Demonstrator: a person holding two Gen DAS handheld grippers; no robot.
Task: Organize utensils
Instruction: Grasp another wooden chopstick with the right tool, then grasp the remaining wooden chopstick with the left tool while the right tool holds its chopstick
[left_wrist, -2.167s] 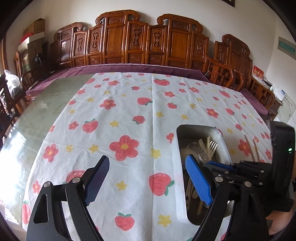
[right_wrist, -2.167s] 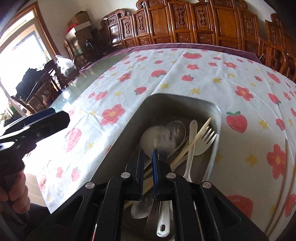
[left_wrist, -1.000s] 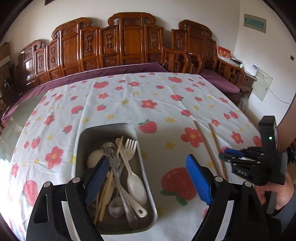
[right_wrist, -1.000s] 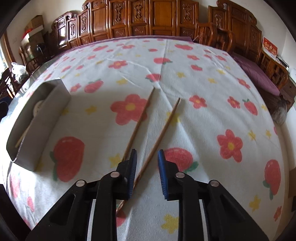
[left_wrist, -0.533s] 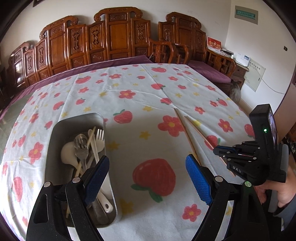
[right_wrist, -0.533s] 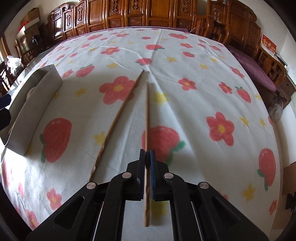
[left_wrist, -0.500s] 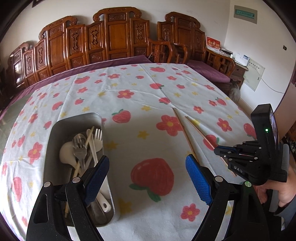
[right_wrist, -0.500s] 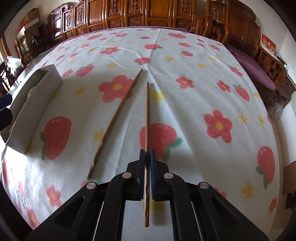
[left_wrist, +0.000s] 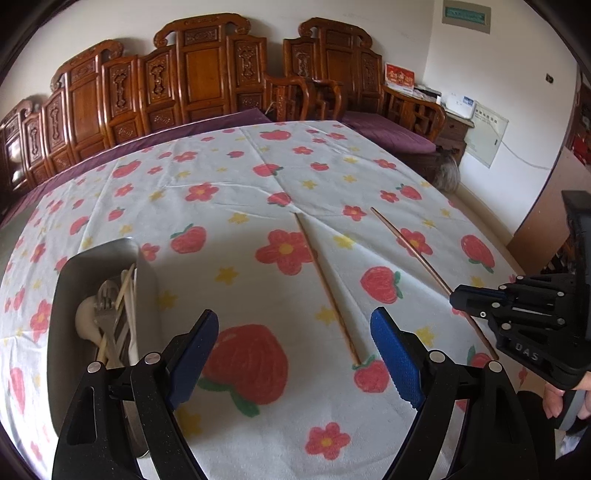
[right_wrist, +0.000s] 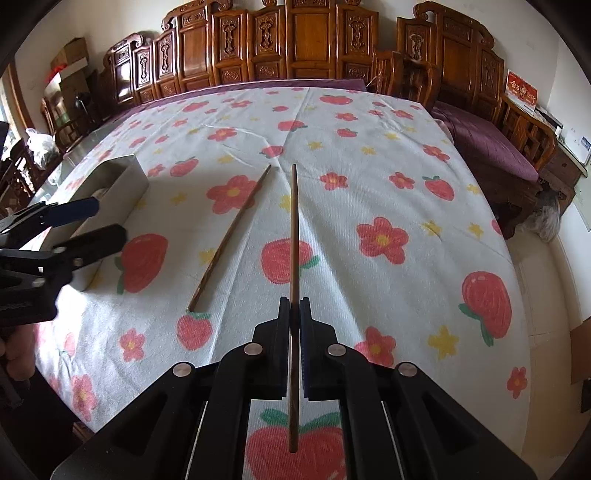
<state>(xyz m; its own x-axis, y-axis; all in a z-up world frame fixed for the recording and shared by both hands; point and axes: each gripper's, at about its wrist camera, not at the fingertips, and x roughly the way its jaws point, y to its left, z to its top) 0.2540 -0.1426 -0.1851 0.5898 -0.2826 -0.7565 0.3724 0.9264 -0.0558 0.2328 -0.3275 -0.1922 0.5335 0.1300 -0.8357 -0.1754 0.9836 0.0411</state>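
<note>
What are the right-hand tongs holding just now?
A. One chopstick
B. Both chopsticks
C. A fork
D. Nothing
A: the right tongs are shut on one chopstick, while the other chopstick lies alone on the tablecloth.

From my left camera, the metal tray (left_wrist: 66, 332) is partly hidden: my left gripper (left_wrist: 291, 350) covers its near end, and the handles of the spoons and forks (left_wrist: 107, 310) in that tray disappear behind the gripper's finger. I can't count them. From my right camera the tray's inside is hidden by its own wall.
</note>
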